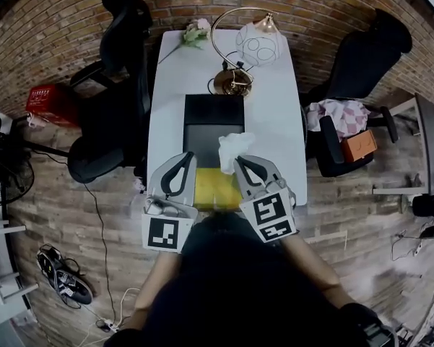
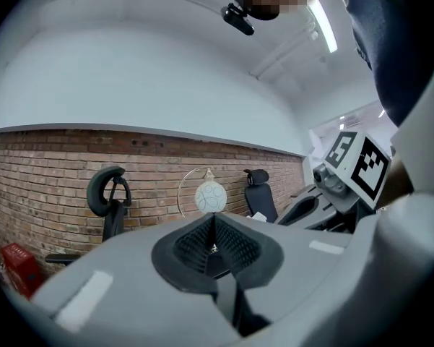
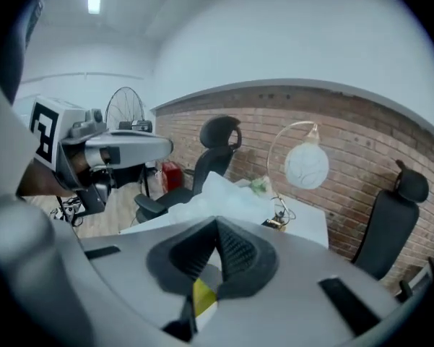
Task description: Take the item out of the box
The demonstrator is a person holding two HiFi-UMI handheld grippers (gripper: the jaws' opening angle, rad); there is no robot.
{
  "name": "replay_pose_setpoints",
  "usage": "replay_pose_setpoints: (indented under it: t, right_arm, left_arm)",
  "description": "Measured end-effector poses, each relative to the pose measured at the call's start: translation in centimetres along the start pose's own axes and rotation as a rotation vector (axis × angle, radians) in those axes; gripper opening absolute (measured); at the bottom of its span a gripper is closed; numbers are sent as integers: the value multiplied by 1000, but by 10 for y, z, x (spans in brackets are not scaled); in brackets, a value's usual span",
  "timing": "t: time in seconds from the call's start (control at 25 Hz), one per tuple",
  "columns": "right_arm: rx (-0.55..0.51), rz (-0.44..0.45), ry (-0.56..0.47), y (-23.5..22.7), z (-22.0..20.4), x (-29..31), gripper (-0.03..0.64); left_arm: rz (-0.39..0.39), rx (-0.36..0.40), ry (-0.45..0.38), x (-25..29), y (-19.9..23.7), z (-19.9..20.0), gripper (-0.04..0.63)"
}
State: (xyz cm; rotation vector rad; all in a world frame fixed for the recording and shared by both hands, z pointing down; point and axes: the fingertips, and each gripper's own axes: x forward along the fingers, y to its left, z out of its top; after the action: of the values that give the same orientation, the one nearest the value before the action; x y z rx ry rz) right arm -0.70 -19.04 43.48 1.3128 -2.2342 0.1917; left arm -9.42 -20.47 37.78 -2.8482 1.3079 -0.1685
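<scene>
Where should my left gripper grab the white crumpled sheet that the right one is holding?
Take the free bunched top of the white crumpled sheet, coming from the left. The right gripper pinches its near edge, so the loose part sticks out past those jaws, facing the left gripper.

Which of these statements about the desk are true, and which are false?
1. The right tool is shut on a white crumpled wrapping. True.
2. The left tool grips that wrapping too. False: its jaws are together with nothing between them.
3. A gold arc lamp with a glass globe stands at the far end of the white table. True.
4. The yellow box lies on the floor. False: it sits at the table's near edge, between the tools.
</scene>
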Motion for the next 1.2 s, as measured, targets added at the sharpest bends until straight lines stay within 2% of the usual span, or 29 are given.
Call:
replay_pose_setpoints:
  t: [0.76,0.96,1.2]
  right_arm:
    - [-30,-303,-410,-38,115,-63,12]
    - [50,-361,-495,-35,120,-77,12]
    - [113,-407,-511,-25,108,-83,12]
  left_arm:
    - [5,58,-131,-3,20,80,9]
    - [-4,76,-159,-12,22,88,9]
    - [-27,75,-164,-20,18,83,9]
